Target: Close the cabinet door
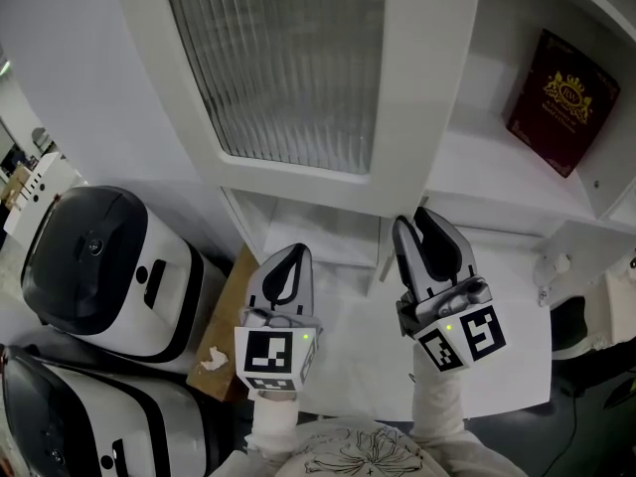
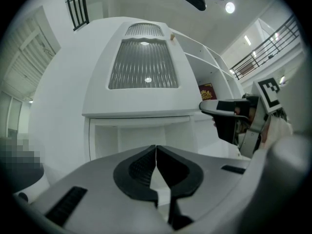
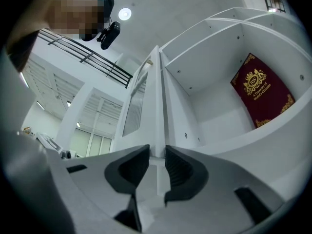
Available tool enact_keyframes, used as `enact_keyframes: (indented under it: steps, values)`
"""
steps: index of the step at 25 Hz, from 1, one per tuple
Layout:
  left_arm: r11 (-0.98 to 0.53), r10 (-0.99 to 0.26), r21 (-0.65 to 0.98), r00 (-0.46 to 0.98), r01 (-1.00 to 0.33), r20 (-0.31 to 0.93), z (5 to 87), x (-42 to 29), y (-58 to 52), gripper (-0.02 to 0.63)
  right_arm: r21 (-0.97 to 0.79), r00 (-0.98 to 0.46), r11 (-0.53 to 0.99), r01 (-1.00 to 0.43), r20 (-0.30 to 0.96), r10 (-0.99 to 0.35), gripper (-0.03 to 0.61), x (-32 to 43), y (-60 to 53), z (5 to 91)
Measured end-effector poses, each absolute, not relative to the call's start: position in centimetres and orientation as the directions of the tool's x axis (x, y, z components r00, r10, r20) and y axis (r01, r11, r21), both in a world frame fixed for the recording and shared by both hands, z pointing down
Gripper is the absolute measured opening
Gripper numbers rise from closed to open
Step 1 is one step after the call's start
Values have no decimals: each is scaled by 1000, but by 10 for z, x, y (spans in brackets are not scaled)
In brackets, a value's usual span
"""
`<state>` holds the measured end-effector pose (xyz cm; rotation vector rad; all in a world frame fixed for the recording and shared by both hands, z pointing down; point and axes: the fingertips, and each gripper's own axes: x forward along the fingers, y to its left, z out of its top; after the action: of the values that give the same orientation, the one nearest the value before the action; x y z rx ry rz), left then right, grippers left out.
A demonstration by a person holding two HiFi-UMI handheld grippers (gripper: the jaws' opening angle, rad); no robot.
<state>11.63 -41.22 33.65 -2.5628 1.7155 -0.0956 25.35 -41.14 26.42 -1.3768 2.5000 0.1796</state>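
Observation:
The white cabinet door (image 1: 298,68) with a ribbed glass pane stands swung open, left of the open shelf bay. In the right gripper view the door (image 3: 156,106) shows edge-on, and my right gripper (image 3: 157,157) is shut on its lower free edge, one pad on each face. The head view has that gripper (image 1: 422,229) at the door's bottom right corner. My left gripper (image 1: 289,258) hangs below the door's lower rail, shut and empty; its jaws (image 2: 156,152) meet at the tips, pointing at the door (image 2: 144,65).
A dark red book (image 1: 561,102) leans against the back of the open cabinet shelf (image 1: 487,167). Two black-and-white appliances (image 1: 99,266) (image 1: 89,415) stand at the left, beside a brown cardboard box (image 1: 224,336). A white ledge (image 1: 497,366) lies below the cabinet.

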Motion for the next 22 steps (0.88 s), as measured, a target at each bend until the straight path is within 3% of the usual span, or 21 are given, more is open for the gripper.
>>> enact_keyframes:
  steps: [4, 22]
  values:
    - [-375, -927, -84, 375, -923, 20, 337, 116, -413, 5, -21, -483, 512, -858, -301, -822, 123, 257, -416, 265]
    - [-365, -931, -85, 364, -927, 34, 342, 111, -417, 5, 11, -423, 440, -898, -296, -856, 113, 260, -433, 265]
